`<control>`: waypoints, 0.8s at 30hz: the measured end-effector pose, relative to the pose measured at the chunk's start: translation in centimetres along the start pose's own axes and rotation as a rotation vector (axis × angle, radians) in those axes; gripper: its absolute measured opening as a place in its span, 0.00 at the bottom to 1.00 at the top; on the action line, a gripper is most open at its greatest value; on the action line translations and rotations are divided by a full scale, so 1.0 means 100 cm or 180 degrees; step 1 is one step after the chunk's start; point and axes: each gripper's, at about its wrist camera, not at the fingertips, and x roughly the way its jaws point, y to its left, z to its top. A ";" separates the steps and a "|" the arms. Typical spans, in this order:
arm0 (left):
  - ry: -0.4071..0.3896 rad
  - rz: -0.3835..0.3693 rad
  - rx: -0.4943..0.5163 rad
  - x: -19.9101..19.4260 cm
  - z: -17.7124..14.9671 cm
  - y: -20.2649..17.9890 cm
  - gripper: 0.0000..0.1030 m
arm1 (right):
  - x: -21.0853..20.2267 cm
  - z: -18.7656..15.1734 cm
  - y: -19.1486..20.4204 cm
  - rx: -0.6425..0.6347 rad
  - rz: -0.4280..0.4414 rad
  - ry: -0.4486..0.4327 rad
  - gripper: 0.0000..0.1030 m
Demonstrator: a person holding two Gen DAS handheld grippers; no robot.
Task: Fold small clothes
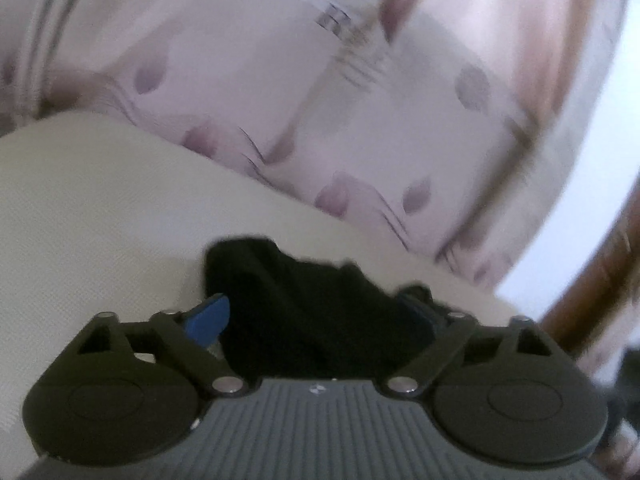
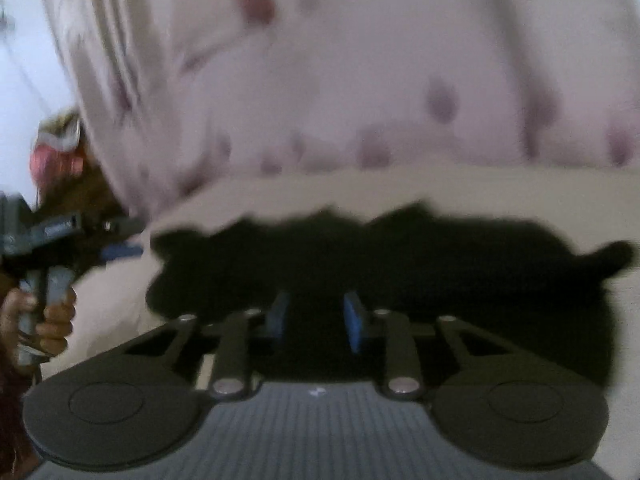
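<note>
A small black garment [image 2: 400, 256] lies crumpled on a cream cloth surface [image 1: 100, 208]. In the left wrist view a bunched part of the garment [image 1: 304, 312] sits between the wide-apart blue fingers of my left gripper [image 1: 320, 312]; the right finger is mostly hidden by cloth. In the right wrist view my right gripper [image 2: 316, 316] hovers at the garment's near edge, its blue pads [image 2: 354, 320] partly apart with black cloth behind them. My left gripper also shows at the left of the right wrist view [image 2: 120, 250], held by a hand.
A pink-and-white floral bedsheet [image 1: 320, 100] lies beyond the cream cloth. A brown wooden piece [image 1: 600, 280] stands at the right. A pink and brown bundle [image 2: 60, 160] lies at the left of the right wrist view. Both views are motion-blurred.
</note>
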 end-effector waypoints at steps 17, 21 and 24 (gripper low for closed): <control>0.0175 -0.0150 0.0545 0.009 -0.012 -0.011 0.94 | 0.023 0.079 -0.042 0.0808 -0.0233 -0.0905 0.25; 0.0243 -0.0186 0.0587 0.025 -0.009 -0.018 0.94 | -0.026 0.023 -0.036 0.0655 -0.0150 -0.0910 0.25; 0.0249 -0.0106 0.0573 0.043 -0.006 -0.020 0.94 | -0.043 -0.010 -0.025 0.0287 -0.0495 -0.0747 0.25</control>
